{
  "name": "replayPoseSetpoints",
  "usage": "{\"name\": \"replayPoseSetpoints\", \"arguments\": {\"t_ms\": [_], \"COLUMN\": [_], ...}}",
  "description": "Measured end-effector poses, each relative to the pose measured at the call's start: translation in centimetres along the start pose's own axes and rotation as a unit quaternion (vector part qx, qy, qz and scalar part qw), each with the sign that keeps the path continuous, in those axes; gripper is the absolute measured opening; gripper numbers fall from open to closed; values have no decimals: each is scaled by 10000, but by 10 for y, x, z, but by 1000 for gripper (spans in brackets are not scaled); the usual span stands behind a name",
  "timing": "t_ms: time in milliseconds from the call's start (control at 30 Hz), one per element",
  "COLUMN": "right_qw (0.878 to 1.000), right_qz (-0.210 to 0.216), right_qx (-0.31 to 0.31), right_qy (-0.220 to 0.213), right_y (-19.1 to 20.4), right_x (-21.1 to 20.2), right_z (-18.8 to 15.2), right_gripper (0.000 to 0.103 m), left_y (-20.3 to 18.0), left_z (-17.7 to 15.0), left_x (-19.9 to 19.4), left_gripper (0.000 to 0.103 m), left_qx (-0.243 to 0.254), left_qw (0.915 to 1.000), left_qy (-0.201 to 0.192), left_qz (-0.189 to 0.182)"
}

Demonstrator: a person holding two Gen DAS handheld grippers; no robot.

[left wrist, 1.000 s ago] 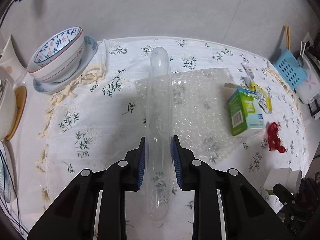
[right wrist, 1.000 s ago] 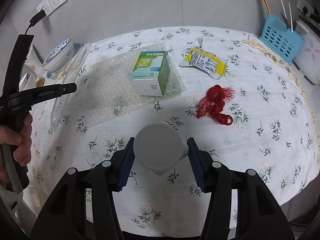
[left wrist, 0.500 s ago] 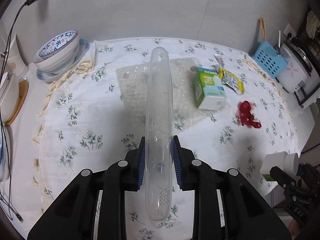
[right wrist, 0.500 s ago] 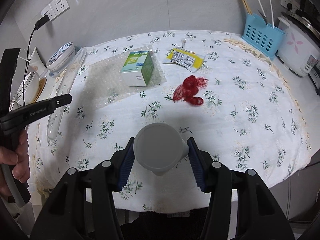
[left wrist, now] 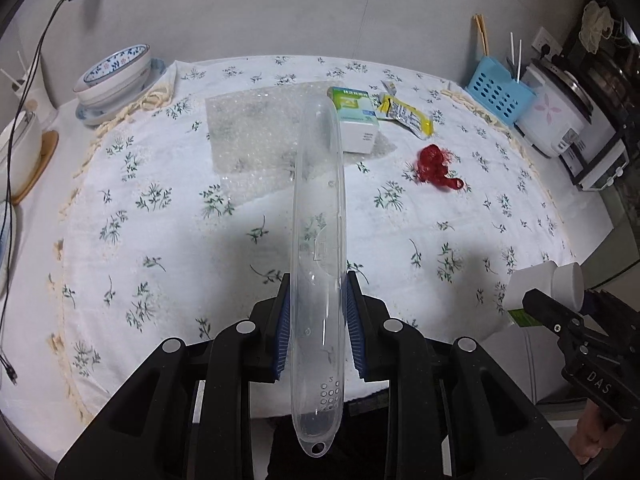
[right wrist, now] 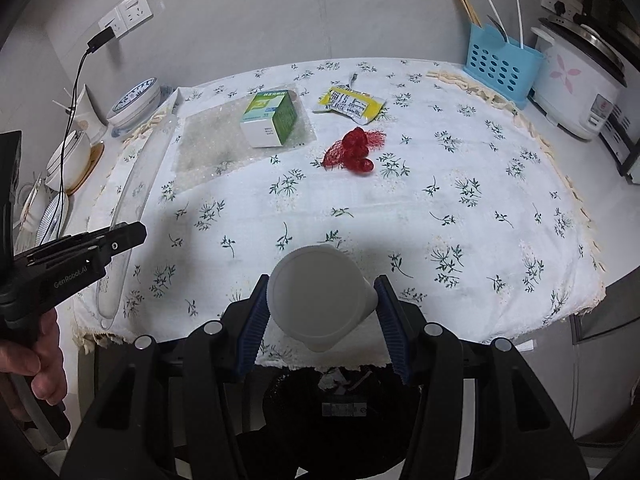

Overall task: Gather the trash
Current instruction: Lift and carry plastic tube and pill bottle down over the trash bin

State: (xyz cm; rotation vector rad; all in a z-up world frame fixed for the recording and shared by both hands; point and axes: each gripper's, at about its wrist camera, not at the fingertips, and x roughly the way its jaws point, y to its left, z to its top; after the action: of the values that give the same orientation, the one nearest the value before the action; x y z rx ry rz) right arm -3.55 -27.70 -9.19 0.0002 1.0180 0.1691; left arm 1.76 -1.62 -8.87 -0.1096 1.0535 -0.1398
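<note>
My left gripper [left wrist: 316, 320] is shut on a long clear plastic case [left wrist: 318, 240], held above the table's near edge; the case also shows in the right wrist view [right wrist: 128, 216]. My right gripper [right wrist: 320, 316] is shut on a white plastic cup [right wrist: 316, 304], held over a dark bin [right wrist: 336, 404] below the table's front edge. On the floral tablecloth [right wrist: 440, 160] lie a green and white box [right wrist: 270, 120], a yellow wrapper [right wrist: 352, 105], a red net [right wrist: 352, 150] and a bubble wrap sheet [right wrist: 212, 148].
Stacked bowls on a plate [left wrist: 114, 84] and more dishes [right wrist: 68, 156] stand at the left. A blue utensil basket [right wrist: 502, 68] and a rice cooker [right wrist: 576, 84] stand at the right. A cable [left wrist: 32, 64] hangs from a wall socket.
Both grippers have pulled back from the table toward its front edge, each keeping its object. The bin has come into the right wrist view below the cup.
</note>
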Motion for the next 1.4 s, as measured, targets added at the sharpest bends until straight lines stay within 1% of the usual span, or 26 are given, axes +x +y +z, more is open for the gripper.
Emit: {"name": "replayPoseSetpoints", "arguments": {"t_ms": [433, 633, 933, 1100, 1267, 1400], "right_qw": [9995, 9991, 9986, 9984, 9984, 9980], "right_qz": [144, 197, 292, 284, 259, 179], "right_qx": [-284, -363, -434, -463, -451, -540], "right_qy": [-1, 5, 83, 135, 217, 260], "right_y": [-27, -37, -47, -53, -62, -64], "right_x": [-22, -26, -29, -30, -29, -27], "right_z": [-37, -54, -78, -90, -104, -120], "right_gripper": [50, 50, 50, 50, 50, 50], "left_y": [-42, -60, -78, -86, -96, -105], "left_z": [-58, -83, -118, -133, -150, -172], "left_x": [-18, -27, -39, -36, -29, -18], "left_gripper": [24, 24, 24, 24, 24, 24], "left_qx": [-211, -226, -325, -344, -246, -118], "left_qw": [9997, 9997, 9994, 9993, 9995, 9994], "left_qy": [-15, -14, -35, 16, 103, 284], "left_qz": [78, 86, 116, 146, 148, 140]}}
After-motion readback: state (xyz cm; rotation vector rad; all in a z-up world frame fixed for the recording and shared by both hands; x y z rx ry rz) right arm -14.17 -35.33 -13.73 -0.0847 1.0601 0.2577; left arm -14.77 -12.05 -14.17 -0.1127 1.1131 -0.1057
